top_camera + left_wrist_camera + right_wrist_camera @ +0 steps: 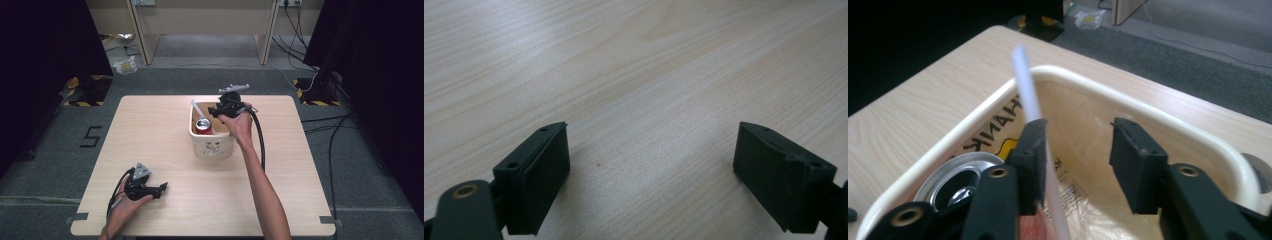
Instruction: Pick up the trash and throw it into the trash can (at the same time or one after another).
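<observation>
A cream basket (212,145) stands on the wooden table (150,130), a little right of centre. Inside it are a red drink can (203,125) and a thin white stick (196,107) that leans up out of the far left corner. My right gripper (220,111) hangs over the basket's far rim. In the right gripper view its jaws (1078,135) stand apart above the basket (1158,117); the white stick (1028,95) runs along the inner face of the left jaw, and the other jaw is clear of it. The can top (955,175) lies lower left. My left gripper (162,188) rests near the front left, open (651,150) over bare wood.
A crinkled clear packet (1083,210) lies on the basket's floor. Beyond the table are a desk's legs (145,45), a small bag on the floor (125,65) and cables (320,125) at the right. Dark curtains flank both sides.
</observation>
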Available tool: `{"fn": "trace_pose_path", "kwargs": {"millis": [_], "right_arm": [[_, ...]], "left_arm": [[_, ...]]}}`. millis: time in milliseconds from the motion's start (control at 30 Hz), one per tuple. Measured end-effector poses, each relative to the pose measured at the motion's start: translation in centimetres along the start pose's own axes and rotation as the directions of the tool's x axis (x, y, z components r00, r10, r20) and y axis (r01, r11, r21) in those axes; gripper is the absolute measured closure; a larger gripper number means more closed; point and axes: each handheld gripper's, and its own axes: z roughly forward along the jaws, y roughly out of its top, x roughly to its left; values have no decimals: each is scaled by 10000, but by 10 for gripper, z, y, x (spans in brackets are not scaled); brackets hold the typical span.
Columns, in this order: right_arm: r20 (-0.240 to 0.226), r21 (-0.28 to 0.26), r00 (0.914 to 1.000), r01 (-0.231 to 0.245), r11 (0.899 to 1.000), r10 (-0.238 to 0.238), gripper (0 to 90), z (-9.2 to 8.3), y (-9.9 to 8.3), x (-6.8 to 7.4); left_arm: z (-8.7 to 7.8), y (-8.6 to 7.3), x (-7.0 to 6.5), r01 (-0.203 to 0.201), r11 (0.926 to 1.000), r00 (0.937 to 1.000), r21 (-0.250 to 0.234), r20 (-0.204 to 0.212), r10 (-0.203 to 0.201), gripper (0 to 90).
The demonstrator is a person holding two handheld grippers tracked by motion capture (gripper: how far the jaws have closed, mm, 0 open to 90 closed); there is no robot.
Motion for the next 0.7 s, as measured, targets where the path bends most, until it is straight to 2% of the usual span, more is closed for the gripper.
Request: {"fn": "trace_pose_path", "kwargs": {"millis": [200,333,467,700], "right_arm": [[162,-294,9998,-116,9995,121,421,-16,1,-5],[415,-465,9991,-53,9989,73,378,-27,-2,-8],[446,-594,9990,16,9982,11,348,-39,-6,-12],[919,-894,9955,-147,9959,229,289,-60,-16,-24]], "left_arm": [[0,0,0,3,10000,10000,-12,-1,-3,143],[0,0,0,2,10000,10000,-15,-3,-2,143],[0,0,0,68,10000,10000,-66,-12,-68,143],[0,0,0,47,10000,10000,-60,-12,-47,143]]}}
